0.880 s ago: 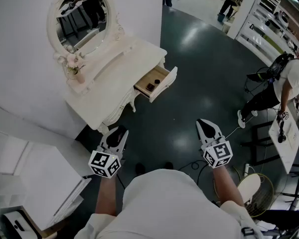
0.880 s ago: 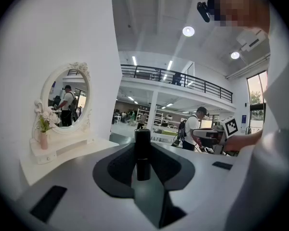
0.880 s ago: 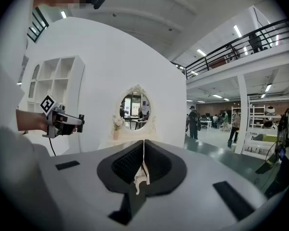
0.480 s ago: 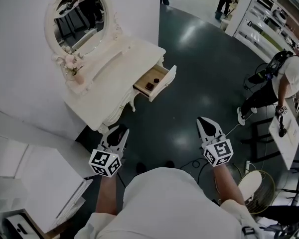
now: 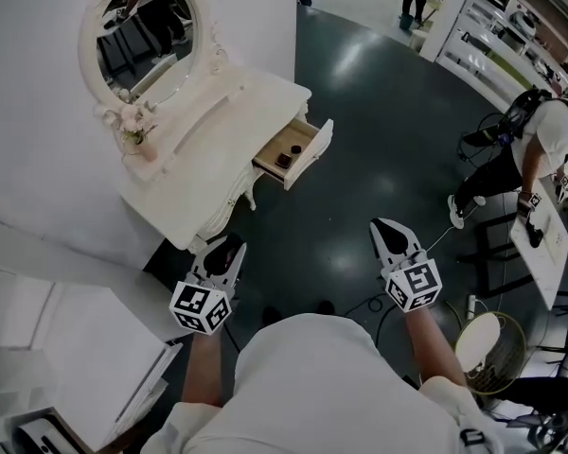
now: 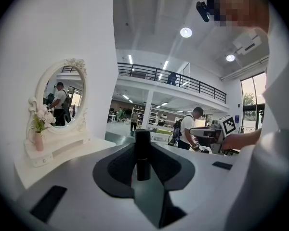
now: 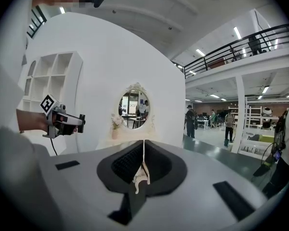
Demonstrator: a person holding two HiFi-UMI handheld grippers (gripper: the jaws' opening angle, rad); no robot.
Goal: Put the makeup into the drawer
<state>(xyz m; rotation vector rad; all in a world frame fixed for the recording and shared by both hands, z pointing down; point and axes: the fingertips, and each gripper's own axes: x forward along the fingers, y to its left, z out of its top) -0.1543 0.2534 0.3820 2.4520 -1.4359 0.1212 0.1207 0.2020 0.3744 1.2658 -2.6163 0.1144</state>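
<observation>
Black cylindrical makeup tube (image 6: 143, 168) clamped upright in left gripper (image 6: 143, 147), right gripper (image 7: 143, 147) fingers together.

Counted: one white ornate dressing table (image 5: 251, 102), one oval mirror (image 5: 137, 36), one open wooden-lined drawer (image 5: 319, 147) containing two small dark items (image 5: 283, 160), one pink flower vase (image 6: 38, 141), one black cylindrical makeup tube (image 6: 142, 153), and two white handheld grippers, the left gripper (image 5: 223, 249) and the right gripper (image 5: 387, 233).

No readable text, labels, brands, numbers or signs anywhere
</observation>
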